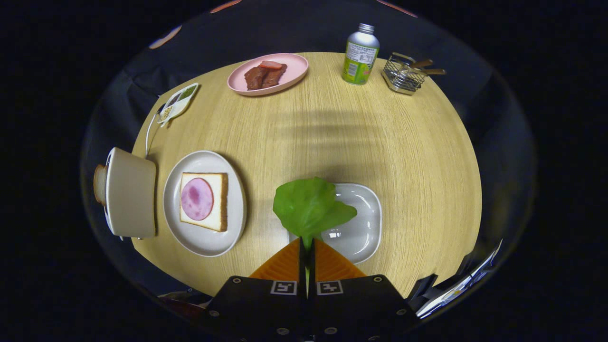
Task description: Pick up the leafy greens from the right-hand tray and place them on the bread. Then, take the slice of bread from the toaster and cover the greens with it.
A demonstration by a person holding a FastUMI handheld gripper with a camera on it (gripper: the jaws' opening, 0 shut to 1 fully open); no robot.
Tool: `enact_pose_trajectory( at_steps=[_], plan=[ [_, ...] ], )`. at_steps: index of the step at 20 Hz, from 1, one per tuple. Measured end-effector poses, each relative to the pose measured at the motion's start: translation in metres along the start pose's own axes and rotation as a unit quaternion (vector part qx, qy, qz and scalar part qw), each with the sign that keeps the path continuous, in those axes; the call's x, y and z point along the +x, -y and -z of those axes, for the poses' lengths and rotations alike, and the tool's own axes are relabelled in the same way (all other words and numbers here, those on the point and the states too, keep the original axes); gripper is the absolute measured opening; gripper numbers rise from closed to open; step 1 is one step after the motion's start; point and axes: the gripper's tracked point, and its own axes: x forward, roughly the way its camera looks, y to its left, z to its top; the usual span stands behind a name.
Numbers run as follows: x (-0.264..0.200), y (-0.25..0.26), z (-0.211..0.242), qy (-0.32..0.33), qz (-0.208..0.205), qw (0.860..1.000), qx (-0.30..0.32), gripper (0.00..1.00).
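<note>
The hand-held gripper (307,247) pinches the leafy greens (308,205) above the tray (365,223), and next it must carry them left to the bread (204,201).

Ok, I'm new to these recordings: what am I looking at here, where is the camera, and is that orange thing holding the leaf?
The camera rides on a handheld two-finger gripper and looks forward along its orange fingers, so the picture bulges like a fisheye. The fingers are closed on the stem of a green leaf, held above the white tray just ahead of them. On the round wooden table, beside the tray, a white plate carries a bread slice topped with a round of ham. Next to it stands a toaster with another bread slice sticking out. Beyond lie a pink plate of meat, a small divided dish, a bottle and a wire basket.
</note>
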Motion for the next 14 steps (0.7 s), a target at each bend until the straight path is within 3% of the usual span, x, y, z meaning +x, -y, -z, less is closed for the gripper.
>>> enact_pose_trajectory(
  at_steps=[14],
  plan=[
    [-0.017, -0.135, -0.032, 0.016, -0.062, 0.994, -0.094, 0.01]
  ],
)
